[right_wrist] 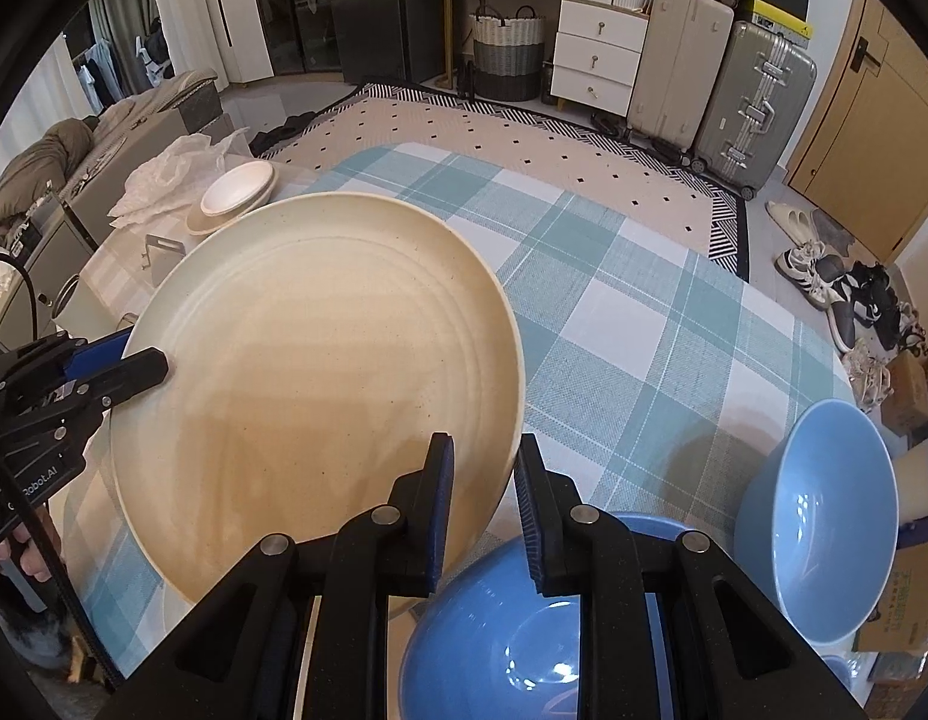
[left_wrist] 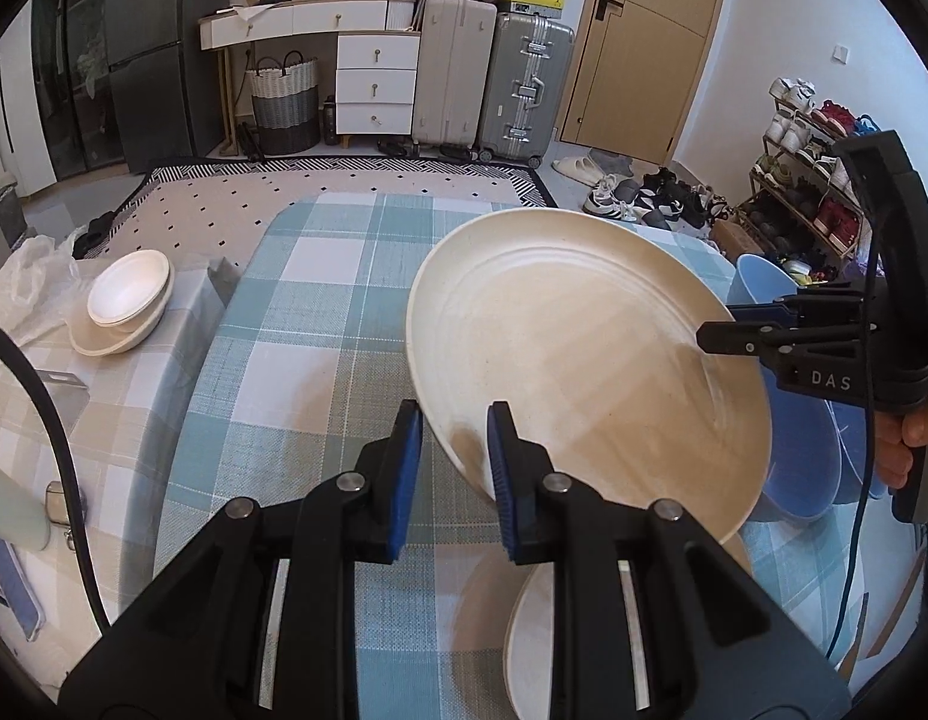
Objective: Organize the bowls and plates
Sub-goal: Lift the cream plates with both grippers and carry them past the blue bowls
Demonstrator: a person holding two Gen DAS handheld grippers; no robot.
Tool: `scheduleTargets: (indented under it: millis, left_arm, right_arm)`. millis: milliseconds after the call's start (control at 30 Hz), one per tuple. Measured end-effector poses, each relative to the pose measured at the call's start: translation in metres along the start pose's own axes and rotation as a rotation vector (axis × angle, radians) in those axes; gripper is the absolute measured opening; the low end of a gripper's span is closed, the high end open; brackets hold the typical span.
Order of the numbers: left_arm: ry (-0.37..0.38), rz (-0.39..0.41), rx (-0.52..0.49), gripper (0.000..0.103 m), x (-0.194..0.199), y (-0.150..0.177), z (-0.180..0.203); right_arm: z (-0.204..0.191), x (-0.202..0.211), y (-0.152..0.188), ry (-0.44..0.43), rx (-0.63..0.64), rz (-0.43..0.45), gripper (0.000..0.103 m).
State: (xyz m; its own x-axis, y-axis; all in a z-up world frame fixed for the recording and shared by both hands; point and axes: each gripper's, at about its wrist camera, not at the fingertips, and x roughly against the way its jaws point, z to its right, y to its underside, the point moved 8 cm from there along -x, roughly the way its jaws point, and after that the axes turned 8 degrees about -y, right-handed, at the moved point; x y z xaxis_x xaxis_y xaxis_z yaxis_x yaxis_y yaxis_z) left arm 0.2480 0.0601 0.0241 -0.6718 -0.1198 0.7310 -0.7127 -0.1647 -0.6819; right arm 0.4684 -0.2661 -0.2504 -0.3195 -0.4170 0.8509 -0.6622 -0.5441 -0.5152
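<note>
A large cream plate hangs tilted above the checked tablecloth, held from both sides. My left gripper is shut on its near-left rim. My right gripper is shut on the opposite rim, a hand behind it. In the right wrist view the same plate fills the left half, with my right gripper clamped on its edge and my left gripper on the far side. Another cream plate lies on the table below. A stack of white bowls sits at the far left.
Two blue bowls sit at the table's right end, the nearer one just under my right gripper. The white stack rests beside a crumpled plastic bag. Suitcases, drawers and shoes stand on the floor beyond.
</note>
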Motion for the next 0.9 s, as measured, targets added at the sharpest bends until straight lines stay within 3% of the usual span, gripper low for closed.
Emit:
scheduleTargets:
  millis: [900]
  left_arm:
    - [0.000, 0.059, -0.042, 0.019, 0.077, 0.020, 0.011]
  right_arm:
    - [-0.038, 0.069, 0.044, -0.012, -0.023, 0.103, 0.021]
